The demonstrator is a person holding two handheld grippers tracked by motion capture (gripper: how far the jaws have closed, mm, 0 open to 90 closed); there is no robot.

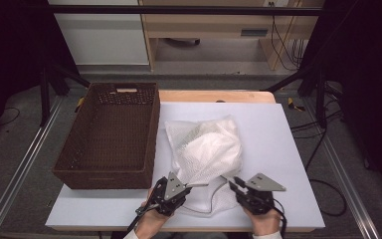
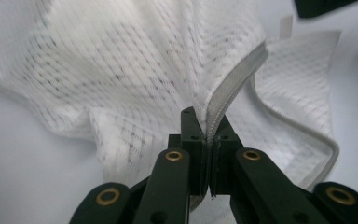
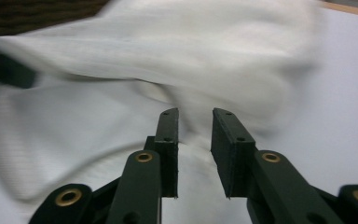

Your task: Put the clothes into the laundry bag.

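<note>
A white mesh bag (image 1: 206, 147) with white cloth inside lies crumpled on the white table (image 1: 278, 149). My left gripper (image 1: 186, 185) holds the bag's near corner, and in the left gripper view its jaws (image 2: 205, 116) are shut on the bag's zipper edge (image 2: 235, 79). The mesh (image 2: 135, 60) rises in folds beyond them. My right gripper (image 1: 233, 182) sits a little to the right of that corner, beside a loose flap of mesh. In the right gripper view its jaws (image 3: 195, 114) stand apart with nothing between the pads, and the blurred bag (image 3: 168, 60) lies just ahead.
A large brown wicker basket (image 1: 104, 179) stands on the table's left side, next to the bag. Bare white tabletop stretches right of the bag. Black frame legs and cables stand on the floor around the table.
</note>
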